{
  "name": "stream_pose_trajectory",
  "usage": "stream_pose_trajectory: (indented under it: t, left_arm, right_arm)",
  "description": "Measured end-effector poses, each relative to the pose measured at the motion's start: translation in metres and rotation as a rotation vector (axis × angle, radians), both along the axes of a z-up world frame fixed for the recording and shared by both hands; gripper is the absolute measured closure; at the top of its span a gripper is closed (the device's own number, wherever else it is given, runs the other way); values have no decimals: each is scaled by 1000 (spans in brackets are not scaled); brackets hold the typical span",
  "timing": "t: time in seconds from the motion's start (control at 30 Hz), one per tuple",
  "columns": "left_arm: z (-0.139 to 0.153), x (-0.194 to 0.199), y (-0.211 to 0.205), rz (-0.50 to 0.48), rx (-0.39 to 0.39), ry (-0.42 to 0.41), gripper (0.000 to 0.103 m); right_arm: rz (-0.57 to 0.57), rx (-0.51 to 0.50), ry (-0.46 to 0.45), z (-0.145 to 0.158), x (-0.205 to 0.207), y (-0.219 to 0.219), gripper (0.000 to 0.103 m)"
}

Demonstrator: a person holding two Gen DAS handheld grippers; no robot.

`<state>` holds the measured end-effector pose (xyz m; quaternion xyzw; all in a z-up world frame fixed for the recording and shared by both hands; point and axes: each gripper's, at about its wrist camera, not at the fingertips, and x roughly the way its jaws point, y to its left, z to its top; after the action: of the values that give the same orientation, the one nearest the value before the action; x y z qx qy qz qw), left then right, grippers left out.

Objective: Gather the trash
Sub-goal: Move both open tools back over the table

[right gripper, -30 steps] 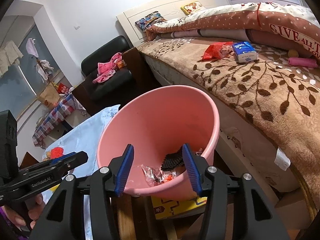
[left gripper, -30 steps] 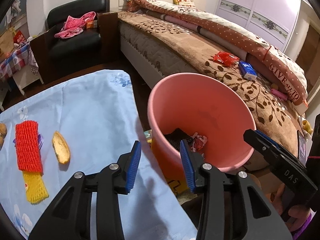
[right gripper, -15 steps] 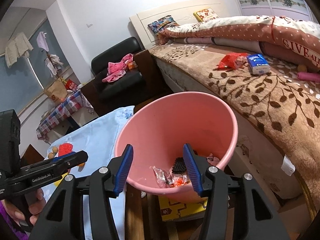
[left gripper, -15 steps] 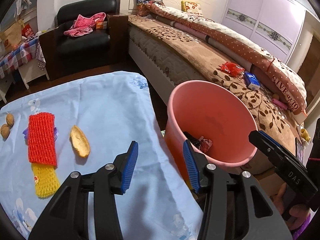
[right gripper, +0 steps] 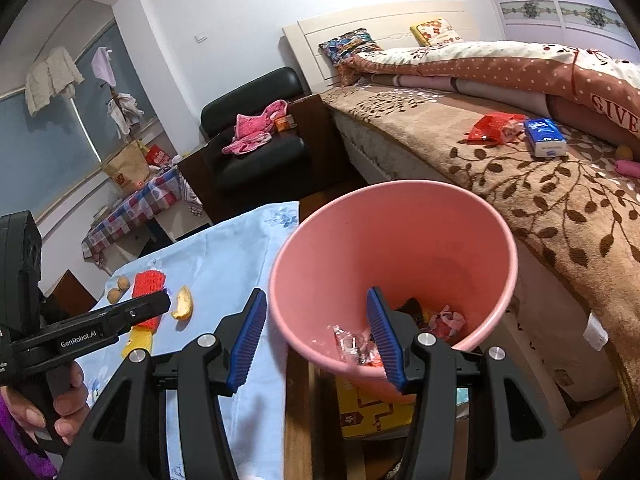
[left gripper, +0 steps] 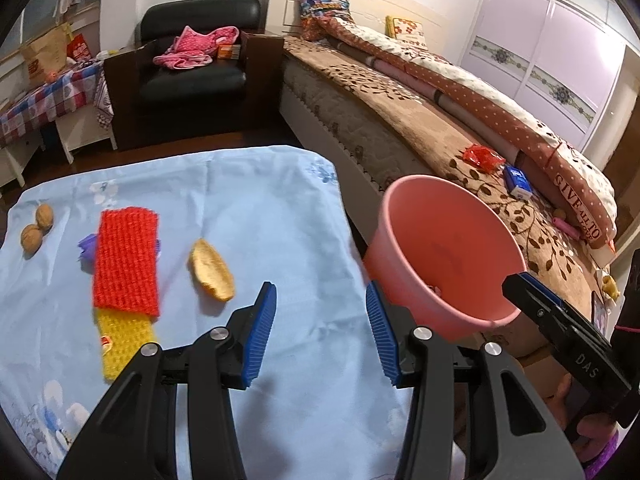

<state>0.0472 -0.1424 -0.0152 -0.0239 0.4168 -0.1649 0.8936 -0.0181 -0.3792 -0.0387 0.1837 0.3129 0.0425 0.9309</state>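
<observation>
A pink bin (left gripper: 444, 256) (right gripper: 396, 248) stands beside the table's right edge and holds wrappers (right gripper: 354, 346) and dark scraps. On the light blue cloth (left gripper: 248, 208) lie an orange peel (left gripper: 210, 270) (right gripper: 183, 304), a red foam net (left gripper: 126, 258) over a yellow one (left gripper: 122, 338), a purple scrap (left gripper: 87, 246) and two walnuts (left gripper: 36, 228). My left gripper (left gripper: 320, 336) is open and empty above the cloth, right of the peel. My right gripper (right gripper: 316, 340) is open and empty at the bin's near rim.
A bed (left gripper: 440, 140) runs behind the bin, with a red packet (left gripper: 482, 158) and a blue tissue pack (left gripper: 518, 182) on it. A black armchair (left gripper: 192, 72) with pink clothes stands at the back. A yellow box (right gripper: 372, 408) lies under the bin.
My left gripper has swung left from above the bin to over the cloth; the peel and nets sit closer to centre. My right gripper has pulled back slightly from the bin.
</observation>
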Motion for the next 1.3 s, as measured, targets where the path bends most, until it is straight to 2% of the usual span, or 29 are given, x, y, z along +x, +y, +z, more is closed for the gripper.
stream_pose_trajectory:
  t: [0.43, 1.3]
  left_arm:
    - [-5, -7, 50, 96, -5, 15, 56]
    - [-22, -21, 118, 227, 7, 42, 56]
  right_arm:
    - [85, -15, -4, 3, 3, 33, 51]
    - [231, -50, 58, -6, 10, 85, 51]
